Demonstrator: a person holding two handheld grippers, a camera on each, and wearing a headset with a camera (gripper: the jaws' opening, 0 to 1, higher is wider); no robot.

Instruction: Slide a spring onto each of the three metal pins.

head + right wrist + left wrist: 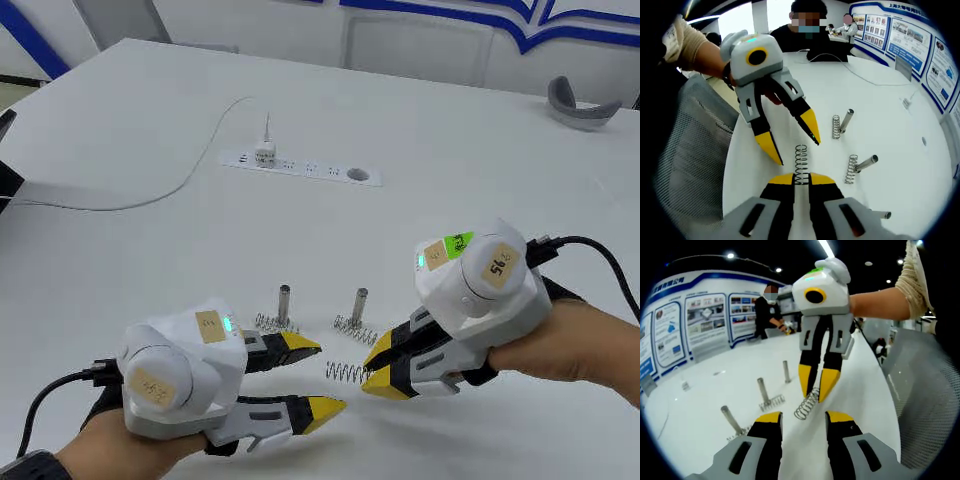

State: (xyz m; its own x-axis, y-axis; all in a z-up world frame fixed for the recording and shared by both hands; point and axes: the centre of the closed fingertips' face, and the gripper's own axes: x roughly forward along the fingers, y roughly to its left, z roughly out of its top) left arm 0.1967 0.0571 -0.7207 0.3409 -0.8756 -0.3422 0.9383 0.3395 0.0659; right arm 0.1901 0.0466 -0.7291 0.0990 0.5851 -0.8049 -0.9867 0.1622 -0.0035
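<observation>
Two upright metal pins (284, 303) (358, 305) stand on the white table (150, 220), each with a loose spring (270, 323) (355, 330) lying at its base. My right gripper (378, 367) is shut on one end of a third spring (345, 372), which lies flat in front of the pins. In the right gripper view that spring (800, 162) runs straight out from the closed jaws. My left gripper (315, 377) is open just left of it, holding nothing. The left gripper view shows three pins (730, 419) (763, 390) (786, 371) in a row.
A white power strip (300, 167) with a plug and cable lies further back on the table. A grey curved band (580, 105) rests at the far right. A mesh chair (695, 150) and people at another table appear behind.
</observation>
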